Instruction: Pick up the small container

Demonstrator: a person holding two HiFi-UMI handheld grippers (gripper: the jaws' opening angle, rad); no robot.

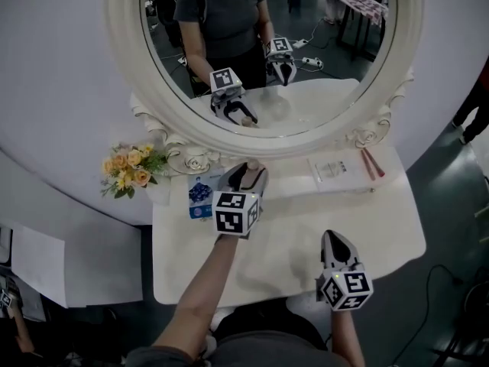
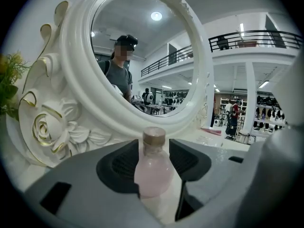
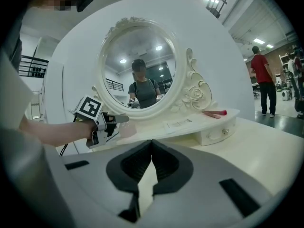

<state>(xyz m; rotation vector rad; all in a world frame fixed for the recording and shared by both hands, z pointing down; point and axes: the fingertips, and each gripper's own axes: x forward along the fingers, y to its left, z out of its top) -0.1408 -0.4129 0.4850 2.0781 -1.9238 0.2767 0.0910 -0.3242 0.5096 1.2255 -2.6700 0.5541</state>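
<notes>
The small container (image 2: 153,167) is a pale pink bottle with a tan cap. It stands upright between the jaws of my left gripper (image 2: 154,161), whose dark pads press on both of its sides. In the head view the left gripper (image 1: 246,176) reaches to the raised shelf under the mirror, and the bottle's cap (image 1: 251,165) shows at its tips. The right gripper view shows the left gripper (image 3: 114,123) holding the bottle (image 3: 125,128) from the side. My right gripper (image 1: 336,243) hovers over the table's front right, its pads (image 3: 164,163) meeting with nothing between them.
A large oval mirror (image 1: 267,140) in a carved white frame stands at the back of the white dressing table (image 1: 382,228). Yellow flowers (image 1: 131,167) and a blue-and-white box (image 1: 200,196) sit left of the left gripper. A white card (image 1: 333,170) and red sticks (image 1: 372,163) lie at right.
</notes>
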